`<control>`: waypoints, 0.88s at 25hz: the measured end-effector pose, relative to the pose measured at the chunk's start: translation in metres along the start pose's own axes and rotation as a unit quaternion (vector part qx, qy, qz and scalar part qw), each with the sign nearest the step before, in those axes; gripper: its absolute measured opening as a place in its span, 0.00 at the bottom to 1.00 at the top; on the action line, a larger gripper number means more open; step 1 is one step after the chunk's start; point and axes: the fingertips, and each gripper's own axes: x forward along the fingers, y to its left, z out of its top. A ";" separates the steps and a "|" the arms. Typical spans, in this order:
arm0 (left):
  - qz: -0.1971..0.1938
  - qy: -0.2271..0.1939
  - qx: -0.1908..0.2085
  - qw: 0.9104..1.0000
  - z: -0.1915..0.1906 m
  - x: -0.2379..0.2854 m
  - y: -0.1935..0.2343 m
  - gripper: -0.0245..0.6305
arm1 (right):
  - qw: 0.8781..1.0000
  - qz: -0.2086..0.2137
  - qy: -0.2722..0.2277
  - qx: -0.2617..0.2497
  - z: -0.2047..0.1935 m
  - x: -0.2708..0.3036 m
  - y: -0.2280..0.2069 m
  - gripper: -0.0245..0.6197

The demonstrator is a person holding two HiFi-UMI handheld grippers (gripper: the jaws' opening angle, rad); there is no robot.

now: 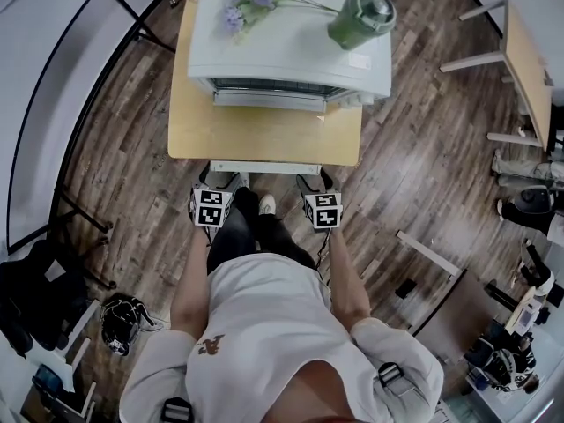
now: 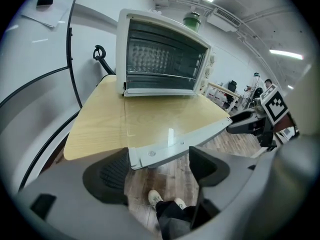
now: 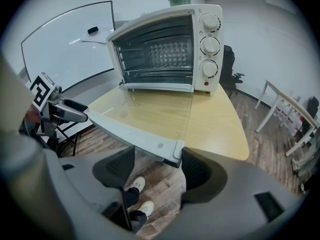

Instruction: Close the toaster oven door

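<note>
- The oven [image 1: 291,55] sits at the back of the table [image 1: 189,122], and its door [image 1: 264,167] is dropped fully open, lying flat out from the oven's front.
- The door is hinged at the oven's foot. Its free edge points straight away from the oven, past the table's rim towards the person.
- That free edge is the long axis, running side to side across the oven's front.
- The left gripper [image 2: 159,168] is just off the far-from-oven edge at its left corner. Its jaws are spread wide with nothing pinched, and the corner hangs just beyond them.
- The right gripper [image 3: 156,168] is at the right corner. Its jaws are narrower, bracketing the corner without clamping it, as far as I can see.
- Neither arm is nearer, since each has its own end of the edge.
- My read is that the door has to swing up and back towards the oven, so the lift should come from under that edge, both ends together.
</note>
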 end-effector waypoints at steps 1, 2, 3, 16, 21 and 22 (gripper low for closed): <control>0.002 -0.004 -0.001 1.000 0.002 -0.002 0.000 0.61 | 1.000 0.000 -0.003 0.000 0.002 -0.002 0.001 0.50; 0.003 -0.008 -0.002 1.000 0.004 -0.004 0.000 0.61 | 1.000 -0.001 -0.005 -0.001 0.003 -0.004 0.001 0.50; 0.004 -0.011 -0.003 1.000 0.006 -0.006 -0.001 0.61 | 1.000 -0.001 -0.008 -0.002 0.005 -0.006 0.001 0.50; 0.002 -0.053 -0.026 0.998 0.031 -0.030 -0.004 0.61 | 0.999 -0.009 -0.038 -0.008 0.027 -0.029 0.003 0.49; 0.000 -0.065 -0.034 0.997 0.041 -0.038 -0.005 0.61 | 0.998 -0.014 -0.053 -0.011 0.036 -0.037 0.002 0.49; 0.000 -0.068 -0.035 0.997 0.043 -0.040 -0.005 0.62 | 0.998 -0.015 -0.055 -0.012 0.038 -0.038 0.002 0.49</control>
